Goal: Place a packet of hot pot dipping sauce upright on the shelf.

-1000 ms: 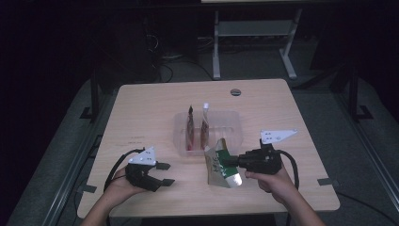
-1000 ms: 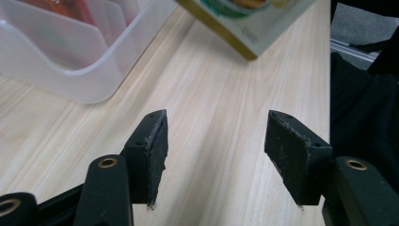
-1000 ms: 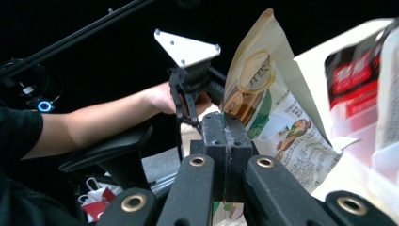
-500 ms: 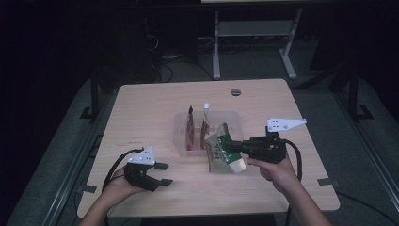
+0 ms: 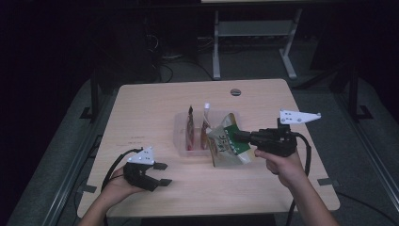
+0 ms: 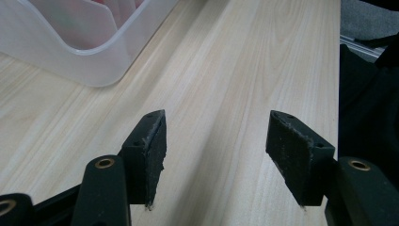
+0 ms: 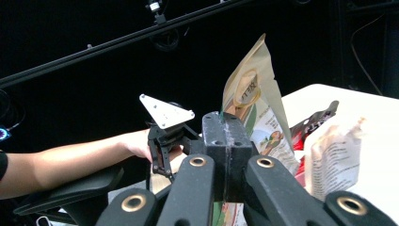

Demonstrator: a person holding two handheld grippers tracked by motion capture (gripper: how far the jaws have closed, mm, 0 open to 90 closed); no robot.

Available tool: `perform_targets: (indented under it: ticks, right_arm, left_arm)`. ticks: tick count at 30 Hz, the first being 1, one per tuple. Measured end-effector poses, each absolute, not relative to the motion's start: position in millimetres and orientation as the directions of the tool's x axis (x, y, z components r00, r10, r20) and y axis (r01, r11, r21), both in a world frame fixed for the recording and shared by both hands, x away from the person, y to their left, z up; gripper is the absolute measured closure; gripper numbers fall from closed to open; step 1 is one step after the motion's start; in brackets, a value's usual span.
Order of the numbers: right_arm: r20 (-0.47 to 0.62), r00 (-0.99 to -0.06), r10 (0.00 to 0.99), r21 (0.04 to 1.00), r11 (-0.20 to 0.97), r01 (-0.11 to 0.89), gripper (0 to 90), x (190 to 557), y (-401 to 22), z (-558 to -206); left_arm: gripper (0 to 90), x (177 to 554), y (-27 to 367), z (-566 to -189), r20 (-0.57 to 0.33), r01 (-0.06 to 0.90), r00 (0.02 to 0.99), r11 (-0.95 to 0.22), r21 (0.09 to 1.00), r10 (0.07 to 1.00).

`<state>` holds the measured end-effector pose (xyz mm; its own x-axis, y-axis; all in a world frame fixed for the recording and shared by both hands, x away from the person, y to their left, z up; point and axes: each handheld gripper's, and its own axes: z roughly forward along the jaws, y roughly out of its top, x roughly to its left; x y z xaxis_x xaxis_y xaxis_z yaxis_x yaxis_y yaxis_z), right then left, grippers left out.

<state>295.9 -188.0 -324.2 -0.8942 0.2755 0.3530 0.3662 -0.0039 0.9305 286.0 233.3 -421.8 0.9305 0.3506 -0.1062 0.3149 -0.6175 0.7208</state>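
A tan and green snack pouch [image 5: 227,145] is clamped at one edge between the closed jaws of the right tool [image 5: 239,136], held above the worktop [image 5: 141,108] at the right rim of a clear plastic bin [image 5: 180,136]; the bin lies just to the left of the pouch, so the right hand is much the nearer; the pouch's long axis is tilted, its top leaning toward the bin, where two pouches [image 5: 197,125] stand upright; the left tool [image 5: 161,174] is rested on the worktop's near left, jaws apart and holding nothing, well apart from the bin.
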Motion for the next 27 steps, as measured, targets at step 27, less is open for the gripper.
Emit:
perform_targets:
  ticks: [27]
  right_arm:
    - [0.349,-0.858,0.376,0.931,-0.038,0.362,90.0,298.8,-211.7,-320.8]
  left_arm:
    - [38.3,296.3,225.7,-422.7,-0.108,0.302,0.938,-0.627,0.718,0.328]
